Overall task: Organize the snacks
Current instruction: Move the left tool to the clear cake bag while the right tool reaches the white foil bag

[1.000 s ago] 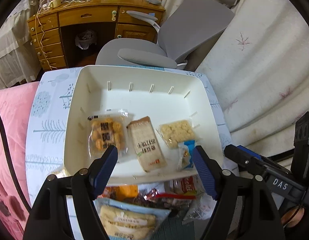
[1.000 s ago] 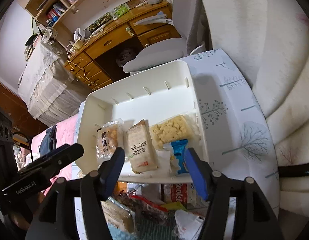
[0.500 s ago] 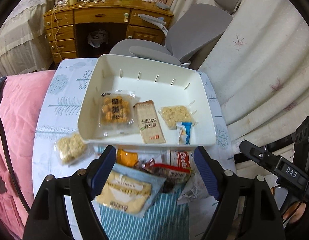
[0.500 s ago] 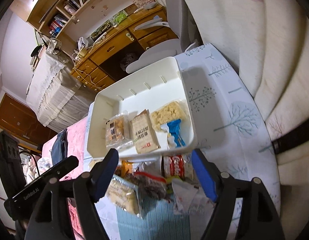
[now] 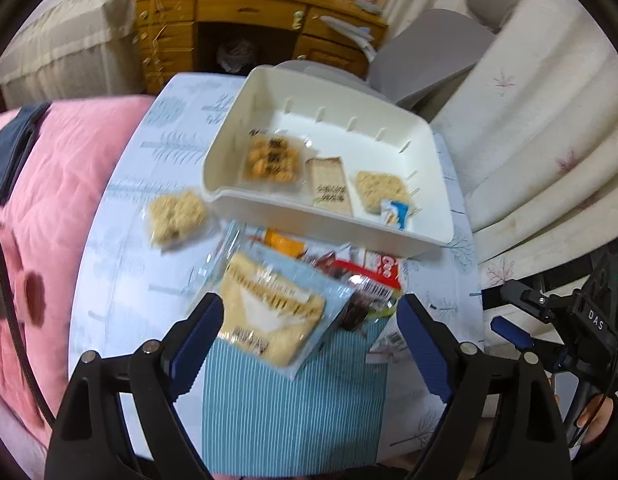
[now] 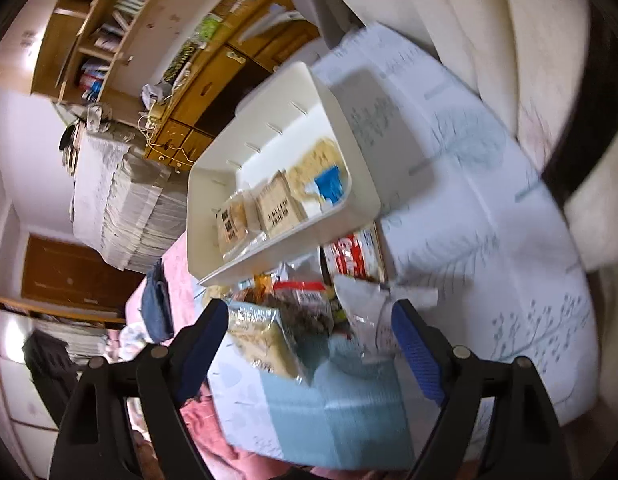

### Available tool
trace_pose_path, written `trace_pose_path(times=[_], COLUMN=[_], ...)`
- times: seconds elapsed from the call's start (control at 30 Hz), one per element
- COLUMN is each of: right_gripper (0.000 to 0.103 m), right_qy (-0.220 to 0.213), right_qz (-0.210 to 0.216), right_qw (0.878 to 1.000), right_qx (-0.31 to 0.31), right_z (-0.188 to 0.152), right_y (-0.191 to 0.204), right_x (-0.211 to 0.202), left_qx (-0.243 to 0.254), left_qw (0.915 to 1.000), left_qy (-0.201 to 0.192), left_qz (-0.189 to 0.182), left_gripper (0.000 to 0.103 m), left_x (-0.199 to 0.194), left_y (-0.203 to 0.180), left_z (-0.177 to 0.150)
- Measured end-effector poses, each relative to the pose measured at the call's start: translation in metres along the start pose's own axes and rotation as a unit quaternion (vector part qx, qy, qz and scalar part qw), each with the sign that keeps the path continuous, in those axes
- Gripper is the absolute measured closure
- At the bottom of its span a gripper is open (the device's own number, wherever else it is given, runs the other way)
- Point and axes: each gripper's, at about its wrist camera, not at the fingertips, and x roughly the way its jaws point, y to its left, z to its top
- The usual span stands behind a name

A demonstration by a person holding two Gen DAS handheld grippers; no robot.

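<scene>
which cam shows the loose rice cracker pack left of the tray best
The left wrist view. There the rice cracker pack lies whole on the tablecloth, just outside the white tray, though a little blurred. In the right wrist view only a pale sliver of it peeks out below the tray's corner.

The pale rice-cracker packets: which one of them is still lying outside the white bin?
The clear packet of pale puffed pieces on the tablecloth, left of the white bin. Its look-alike lies inside the bin, beside the small blue wrapper.
</scene>
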Motion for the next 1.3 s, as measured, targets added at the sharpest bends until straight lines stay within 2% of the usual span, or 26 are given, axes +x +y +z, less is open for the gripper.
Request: trace_pose_path(times=[0.13,0.23,0.37,0.47,0.77,0.87,1.13,1.3], right_gripper=[0.015,0.015,0.014,0.014,0.014,0.014,0.014,0.014], right_qy=[0.015,0.028,0.048,0.06,0.102,0.117,0.141,0.165], right_qz=[0.001,-0.005,-0.011,-0.017,-0.061,-0.069,-0.094,-0.12], right_qw=[1.0,0.999,0.997,0.996,0.99,0.989,0.984,0.979], right_qx=[0.02,0.032,0.055,0.069,0.071,0.063,0.045,0.026], right_z=[-0.004,-0.007,-0.012,-0.013,-0.019,-0.017,-0.008,-0.006], right_y=[-0.011,-0.018,-0.03,-0.038,-0.051,-0.051,-0.053,-0.054], right_x=[0.003,0.007,0.015,0.022,0.055,0.065,0.088,0.101], left_qx=[-0.066,-0.119,-0.178,-0.217,-0.289,-0.302,-0.377,-0.4], left_qw=[0.9973,0.9919,0.9818,0.9727,0.9499,0.9448,0.9141,0.9044], left_qy=[0.028,0.044,0.061,0.075,0.119,0.127,0.149,0.149], left_qz=[-0.009,-0.009,0.025,0.032,0.012,0.012,-0.006,-0.011], left_gripper=[0.014,0.014,0.013,0.013,0.005,0.001,0.001,0.001], left_x=[0.011,0.02,0.032,0.043,0.088,0.1,0.132,0.141], left_y=[0.019,0.033,0.048,0.057,0.066,0.069,0.093,0.1], left_z=[-0.015,-0.025,-0.03,-0.031,-0.027,-0.027,-0.038,-0.04])
